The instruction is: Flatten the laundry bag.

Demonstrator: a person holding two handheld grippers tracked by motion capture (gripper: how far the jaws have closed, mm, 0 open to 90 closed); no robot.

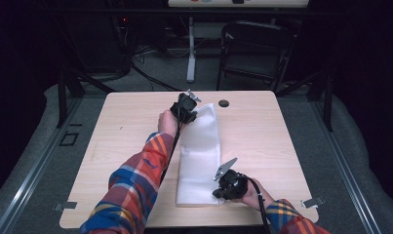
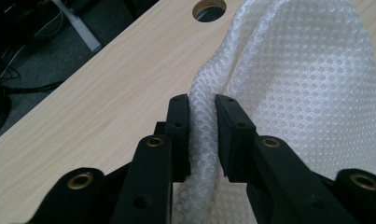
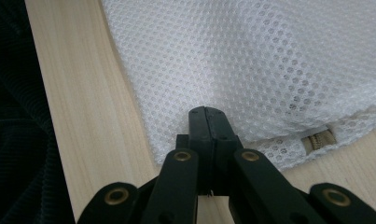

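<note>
Mesh bag [image 1: 200, 155] is lying lengthwise down the table [image 1: 262, 126], its far end bunching between the left gripper [image 2: 203, 112]'s narrowly parted jaws while the right gripper [image 3: 207, 117], jaws clamped together, is pinching the near corner beside the zipper [image 3: 318, 140].

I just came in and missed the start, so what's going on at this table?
A person in a plaid shirt is working a white mesh bag on a wooden table with two handheld grippers. The right gripper is clamped shut on the bag's near edge, next to its zipper. The left gripper is at the far end, where a raised fold of mesh sits between its jaws; a slight gap shows, so the pinch looks loose.
</note>
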